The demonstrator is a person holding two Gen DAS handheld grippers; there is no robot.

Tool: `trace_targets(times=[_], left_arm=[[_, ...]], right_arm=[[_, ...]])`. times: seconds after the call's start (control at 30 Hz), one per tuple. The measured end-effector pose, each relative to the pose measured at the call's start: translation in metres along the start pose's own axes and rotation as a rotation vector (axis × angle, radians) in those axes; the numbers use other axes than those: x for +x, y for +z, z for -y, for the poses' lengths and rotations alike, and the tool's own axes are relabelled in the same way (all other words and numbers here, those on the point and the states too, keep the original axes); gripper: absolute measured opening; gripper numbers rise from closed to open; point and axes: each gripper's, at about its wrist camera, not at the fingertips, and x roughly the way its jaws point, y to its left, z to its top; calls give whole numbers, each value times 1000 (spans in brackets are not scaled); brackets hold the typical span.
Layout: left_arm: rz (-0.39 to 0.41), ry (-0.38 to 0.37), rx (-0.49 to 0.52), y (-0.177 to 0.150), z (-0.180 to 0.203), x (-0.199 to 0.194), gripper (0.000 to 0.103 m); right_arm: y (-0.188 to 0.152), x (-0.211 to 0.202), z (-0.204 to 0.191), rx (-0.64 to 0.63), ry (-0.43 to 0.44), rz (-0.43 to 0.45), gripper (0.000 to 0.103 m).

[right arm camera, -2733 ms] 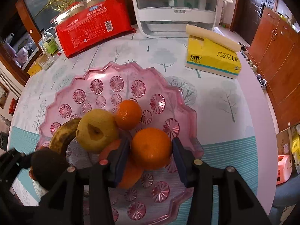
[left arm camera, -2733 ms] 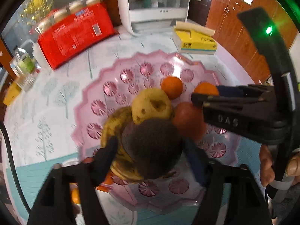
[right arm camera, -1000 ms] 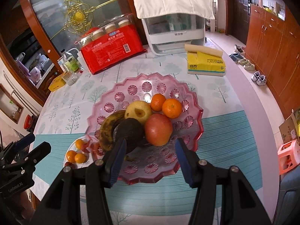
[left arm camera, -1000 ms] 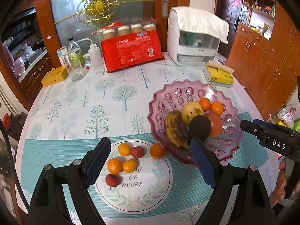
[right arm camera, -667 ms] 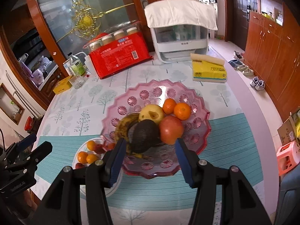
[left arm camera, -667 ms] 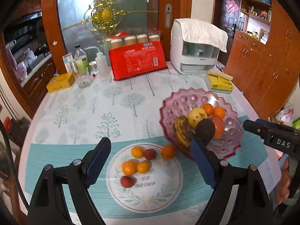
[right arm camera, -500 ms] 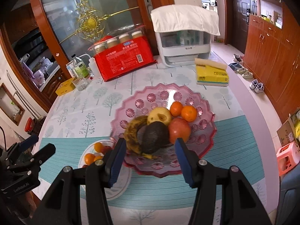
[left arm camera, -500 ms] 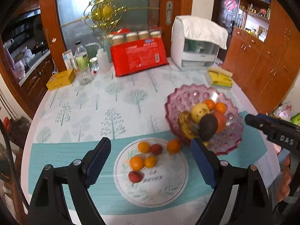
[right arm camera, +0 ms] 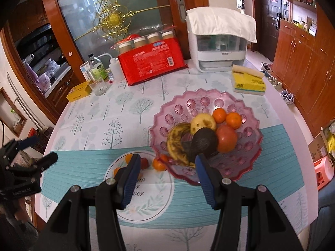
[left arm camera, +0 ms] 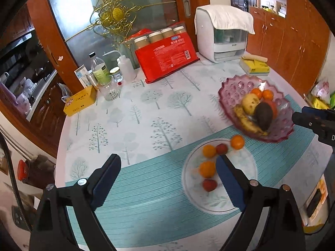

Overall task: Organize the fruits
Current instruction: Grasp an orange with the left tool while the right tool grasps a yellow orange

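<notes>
Fruit fills the pink bowl (right arm camera: 249, 167) on my desk (right arm camera: 125, 108), the banana (right arm camera: 177, 144) lying lengthwise toward me. Both grippers are empty: left gripper (left arm camera: 167, 173) opening, right gripper (right arm camera: 166, 173) parted. Only the left view shows the whole plate (left arm camera: 240, 200) of small fruit.

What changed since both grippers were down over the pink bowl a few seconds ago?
Both let go and backed away: the left gripper left the dark avocado and the right gripper left the orange in the pink glass bowl. Both are empty; the left's jaws are opening. The small fruits on the white plate stayed put.
</notes>
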Motion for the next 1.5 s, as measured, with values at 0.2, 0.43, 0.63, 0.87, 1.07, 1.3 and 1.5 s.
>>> trace_targets(times=[0.2, 0.43, 0.63, 0.87, 1.07, 1.3, 1.5], left_arm=[[-65, -56, 18, -13, -8, 32, 91], [-159, -163, 124, -28, 12, 84, 91], [-243, -278, 106, -27, 27, 129, 91], [-333, -393, 53, -25, 45, 175, 63], [-383, -453, 37, -29, 57, 197, 47], [-365, -475, 3, -31, 52, 201, 38], [-332, -444, -47, -30, 33, 200, 37]], right_arm=[[-16, 22, -19, 1, -26, -41, 55], [-35, 48, -32, 25, -53, -81, 55], [-49, 71, -35, 51, -76, -128, 55], [-56, 89, -25, 104, -99, -161, 55], [-57, 101, -24, 111, -101, -179, 55], [-57, 119, -28, 100, -83, -209, 55], [-54, 134, -37, 84, -58, -224, 55]])
